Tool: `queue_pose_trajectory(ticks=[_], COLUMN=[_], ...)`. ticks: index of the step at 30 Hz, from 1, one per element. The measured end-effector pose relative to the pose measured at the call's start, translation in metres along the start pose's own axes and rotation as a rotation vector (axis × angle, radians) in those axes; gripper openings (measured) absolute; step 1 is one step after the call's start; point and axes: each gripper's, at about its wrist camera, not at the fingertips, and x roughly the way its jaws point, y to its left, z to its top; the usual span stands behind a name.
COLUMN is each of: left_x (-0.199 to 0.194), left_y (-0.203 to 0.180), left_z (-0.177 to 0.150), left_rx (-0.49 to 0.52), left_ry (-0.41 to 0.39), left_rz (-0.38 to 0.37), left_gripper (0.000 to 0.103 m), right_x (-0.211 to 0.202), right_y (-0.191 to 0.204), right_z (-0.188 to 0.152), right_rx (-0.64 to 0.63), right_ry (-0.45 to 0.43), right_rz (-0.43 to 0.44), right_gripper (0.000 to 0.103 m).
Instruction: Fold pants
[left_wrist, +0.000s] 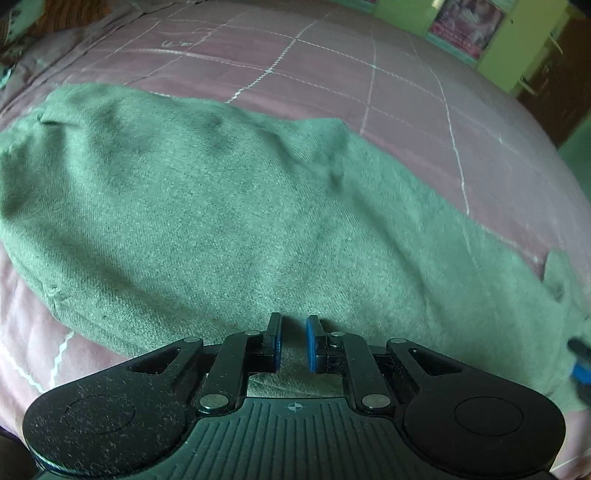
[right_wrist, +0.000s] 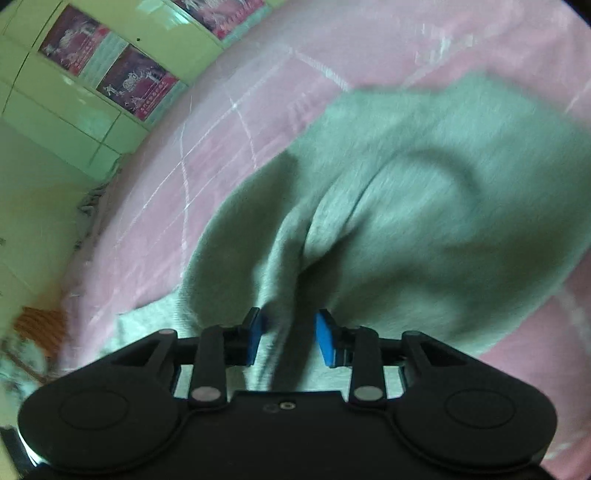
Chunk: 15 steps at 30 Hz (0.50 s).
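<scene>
Jaws: left gripper (left_wrist: 294, 341) pads stand a narrow gap apart w/ nothing pinched, just cloth lying below. Right gripper (right_wrist: 288, 338) sits wider, w/ a raised ridge of the pants (left_wrist: 229, 221) running between its pads; can't tell if they bite it, pic is blurred. Green pants lie across the pink bed (left_wrist: 424, 96), near its front edge, spread as one long band. Looks like legs may already be stacked lengthwise; judging so, crosswise folds are left. Right end is bunched, needs smoothing.
</scene>
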Motion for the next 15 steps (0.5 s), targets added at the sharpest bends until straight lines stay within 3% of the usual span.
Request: queue_pose_trajectory(ticks=[4,7,12,14,15], left_x=[0.000,0.001,0.002,0.003,0.003], left_y=[0.000,0.002,0.001,0.001,0.001], left_z=[0.000,0.001,0.001,0.001,0.002], left_rx=[0.002,0.002,0.005,0.003,0.001], left_ry=[0.004,0.004,0.006,0.006,0.008], left_rz=[0.004,-0.001,0.002,0.002,0.003], left_gripper=[0.014,0.014,0.014,0.014,0.014], right_x=[0.018,0.022,0.031,0.034,0.033], right_y=[0.007,0.013,0.010,0.012,0.012], right_z=[-0.001,0.010,0.045,0.056,0.061], right_rx=[0.014,-0.010,0.077,0.082,0.067], right_ry=[0.045,-0.030,-0.166,-0.213,-0.227], right_rz=[0.134,0.145,0.125,0.079,0.047], right_gripper=[0.029,0.029,0.029,0.018,0.008])
